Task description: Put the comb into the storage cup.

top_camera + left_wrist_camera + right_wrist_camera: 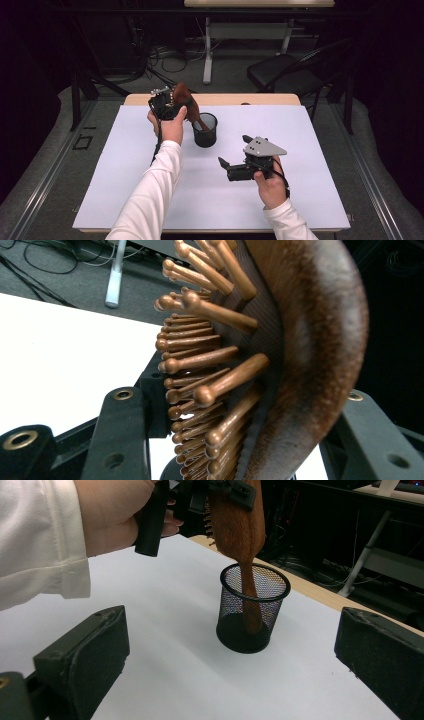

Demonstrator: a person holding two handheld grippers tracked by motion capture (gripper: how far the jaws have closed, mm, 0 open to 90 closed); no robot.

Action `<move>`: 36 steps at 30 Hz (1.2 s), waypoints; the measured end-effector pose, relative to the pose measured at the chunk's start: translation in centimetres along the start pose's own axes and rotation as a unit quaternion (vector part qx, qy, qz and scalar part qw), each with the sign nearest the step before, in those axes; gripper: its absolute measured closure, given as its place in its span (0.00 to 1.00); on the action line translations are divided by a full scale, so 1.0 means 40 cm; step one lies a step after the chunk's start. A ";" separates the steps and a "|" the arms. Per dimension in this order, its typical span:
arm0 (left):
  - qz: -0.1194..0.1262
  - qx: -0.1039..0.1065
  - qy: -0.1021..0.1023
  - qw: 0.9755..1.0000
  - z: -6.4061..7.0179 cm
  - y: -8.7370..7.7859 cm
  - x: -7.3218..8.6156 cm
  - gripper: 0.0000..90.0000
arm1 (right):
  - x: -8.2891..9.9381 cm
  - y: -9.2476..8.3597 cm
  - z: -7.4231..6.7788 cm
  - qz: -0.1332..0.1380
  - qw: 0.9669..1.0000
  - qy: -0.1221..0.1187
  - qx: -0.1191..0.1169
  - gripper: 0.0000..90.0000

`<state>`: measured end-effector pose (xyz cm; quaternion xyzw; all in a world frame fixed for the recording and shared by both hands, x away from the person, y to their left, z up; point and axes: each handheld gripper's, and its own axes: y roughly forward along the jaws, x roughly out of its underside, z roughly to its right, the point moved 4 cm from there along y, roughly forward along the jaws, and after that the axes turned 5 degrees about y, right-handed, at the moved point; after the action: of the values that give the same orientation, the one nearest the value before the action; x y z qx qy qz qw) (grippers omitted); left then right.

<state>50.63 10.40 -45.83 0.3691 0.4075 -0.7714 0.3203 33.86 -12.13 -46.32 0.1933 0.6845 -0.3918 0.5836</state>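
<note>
A brown wooden hairbrush hangs upright, and my left gripper is shut on its head. Its handle reaches down into a black mesh cup near the middle of the white table. In the left gripper view the bristles and dark back of the hairbrush sit between the jaws of the left gripper. My right gripper rests low, right of and nearer than the cup, open with nothing in it. The right gripper view looks past the right gripper at the cup, the hairbrush and the left gripper.
A black chair stands beyond the table's far right corner. A second desk's white leg and floor cables lie behind. The white table surface extends left, right and toward me around the cup.
</note>
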 end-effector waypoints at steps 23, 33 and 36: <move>-0.006 0.010 -0.025 1.000 -0.011 0.021 0.030 0.54 | 0.000 -0.001 0.002 0.000 1.000 0.000 0.002 0.01; -0.003 0.011 -0.032 0.999 -0.018 0.022 0.033 0.54 | 0.000 0.000 0.002 0.000 1.000 -0.001 0.004 0.01; -0.001 0.011 -0.033 0.999 -0.018 0.022 0.035 0.54 | 0.000 0.000 0.001 0.000 1.000 -0.001 0.004 0.01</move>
<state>50.82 10.37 -47.60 0.3466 0.3888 -0.7877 0.3290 33.90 -12.17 -46.33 0.1955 0.6826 -0.3944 0.5833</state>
